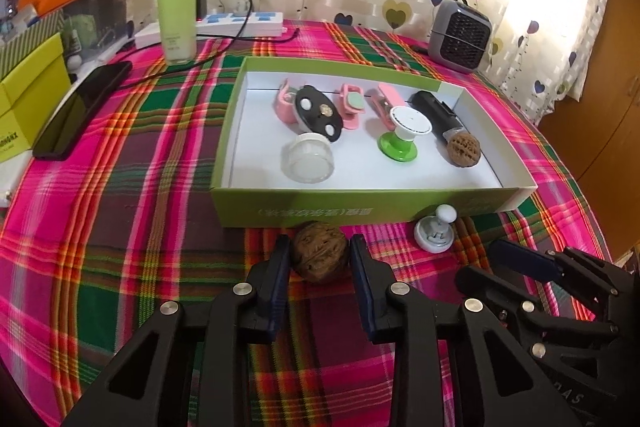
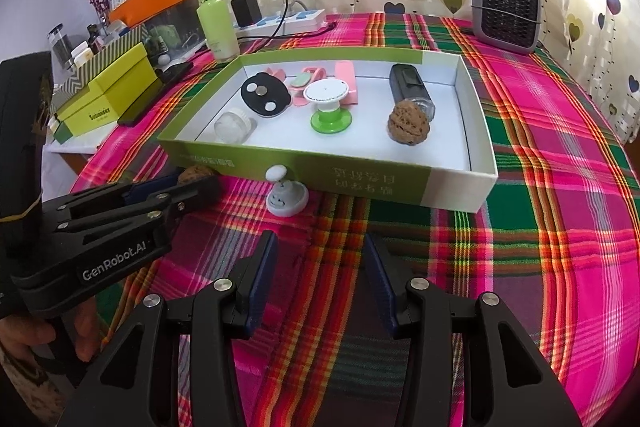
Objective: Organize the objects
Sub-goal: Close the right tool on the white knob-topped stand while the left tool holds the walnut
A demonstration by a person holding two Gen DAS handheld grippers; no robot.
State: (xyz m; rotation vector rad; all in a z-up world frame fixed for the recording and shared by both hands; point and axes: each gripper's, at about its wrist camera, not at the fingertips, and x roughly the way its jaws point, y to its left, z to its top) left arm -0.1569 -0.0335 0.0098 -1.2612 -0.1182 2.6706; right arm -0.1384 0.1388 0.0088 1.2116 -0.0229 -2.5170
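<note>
A green box [image 1: 256, 131] [image 2: 476, 147] on the plaid cloth holds several small items, among them a walnut [image 1: 463, 150] [image 2: 409, 125], a green-and-white stand [image 1: 402, 135] and a clear jar [image 1: 307, 163]. A second walnut [image 1: 319, 251] [image 2: 196, 173] lies on the cloth in front of the box, between the fingers of my left gripper [image 1: 320, 247]; the pads stand at its sides and whether they press on it is unclear. A white knobbed stamp [image 1: 435, 233] [image 2: 286, 197] lies to its right. My right gripper [image 2: 318, 247] is open and empty, just behind the stamp.
A green bottle [image 1: 178, 11], a power strip [image 1: 240, 23] with a cable and a black phone [image 1: 80, 111] are at the back left. Yellow-green boxes [image 2: 108, 99] stand at the left edge. A grey heater [image 1: 460, 35] [image 2: 506, 11] stands at the back right.
</note>
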